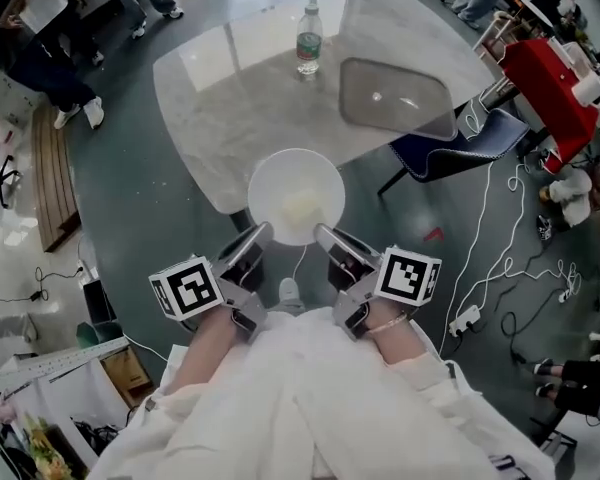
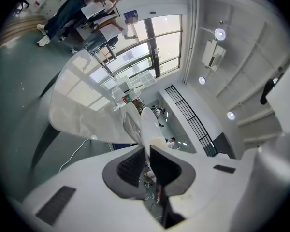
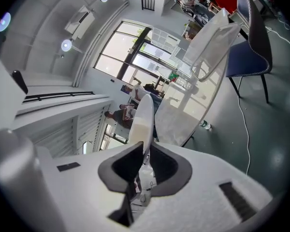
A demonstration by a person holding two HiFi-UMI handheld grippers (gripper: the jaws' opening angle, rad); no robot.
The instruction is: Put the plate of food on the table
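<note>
Two rim grips: left gripper and right gripper fingers clench the plate, held aloft at the near edge of the desk. I judge it light, stiff, slippery, breakable; hold it level.

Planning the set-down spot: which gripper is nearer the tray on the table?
Right. The right gripper holds the plate by its right rim, the tray ahead to its right; the left gripper holds the left rim, farther away.
</note>
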